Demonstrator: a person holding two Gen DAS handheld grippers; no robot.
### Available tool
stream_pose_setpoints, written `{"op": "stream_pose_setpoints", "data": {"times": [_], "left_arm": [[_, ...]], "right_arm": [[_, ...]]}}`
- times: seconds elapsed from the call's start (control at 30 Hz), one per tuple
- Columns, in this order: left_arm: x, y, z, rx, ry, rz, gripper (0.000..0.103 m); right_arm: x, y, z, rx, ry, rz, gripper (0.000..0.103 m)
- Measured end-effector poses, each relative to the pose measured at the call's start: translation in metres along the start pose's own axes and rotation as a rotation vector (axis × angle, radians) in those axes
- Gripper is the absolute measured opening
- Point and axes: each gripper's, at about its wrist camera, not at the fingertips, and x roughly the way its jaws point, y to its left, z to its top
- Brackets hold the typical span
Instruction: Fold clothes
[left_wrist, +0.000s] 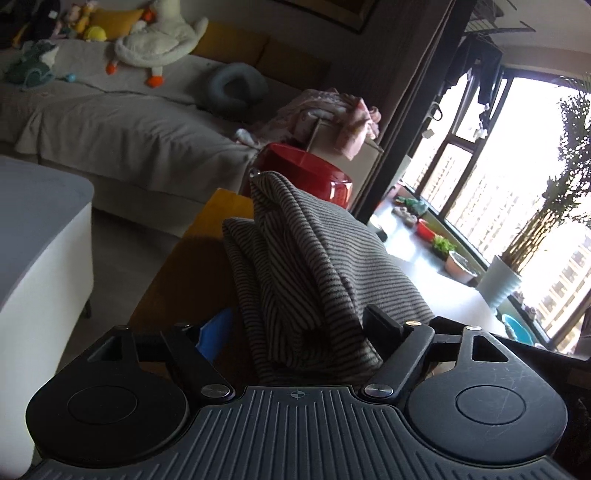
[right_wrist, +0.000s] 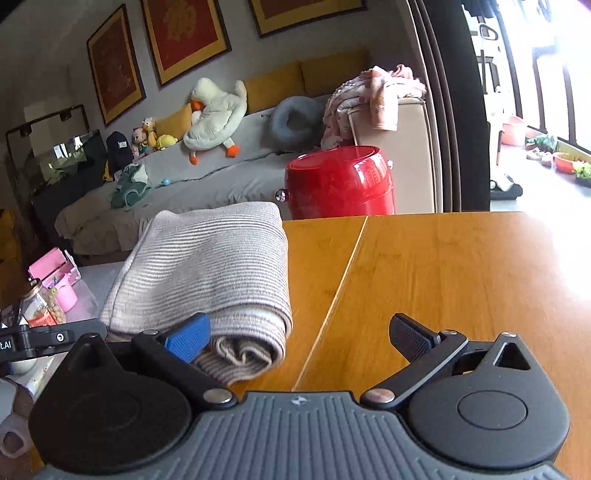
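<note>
Here, a folded striped garment lies on the wooden surface — its rolled edge just beside the right gripper, whose jaws stand wide apart, gripping nothing. The left gripper is spread too; striped cloth bunches between its fingers — whether they press it is unclear

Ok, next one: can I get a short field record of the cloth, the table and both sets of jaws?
cloth: striped, folded into a thick pad, lying on the table
left gripper: jaws wide, cloth between them; cannot tell if they press it
right gripper: jaws open; blue finger at the cloth's rolled end, other finger over bare wood
behind: red bin, sofa
fold: looks done
</note>
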Motion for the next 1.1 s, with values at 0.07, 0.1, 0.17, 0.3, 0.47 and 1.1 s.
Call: {"op": "stream_pose_setpoints", "data": {"times": [0.07,0.1,0.17,0.3,0.47,1.1], "left_arm": [[-0.015,-0.008,-0.015,0.008,0.020,0.047,0.096],[-0.020,-0.013,-0.022,0.014,0.036,0.078,0.097],[-0.029,-0.023,-0.035,0.028,0.070,0.144,0.102],[-0.037,-0.043,-0.052,0.049,0.101,0.221,0.103],[-0.037,-0.071,-0.069,0.132,0.133,0.344,0.103],[-0.028,-0.092,-0.074,0.147,0.139,0.401,0.103]], "right_arm": [[-0.017,0.006,-0.009,-0.046,0.007,-0.017,0.103],[-0.023,0.010,-0.014,-0.075,0.030,-0.034,0.103],[-0.032,0.016,-0.023,-0.121,0.094,-0.072,0.103],[-0.042,0.012,-0.038,-0.103,0.195,-0.124,0.103],[-0.053,0.001,-0.046,-0.103,0.187,-0.180,0.103],[-0.054,-0.001,-0.049,-0.132,0.185,-0.206,0.103]]}}
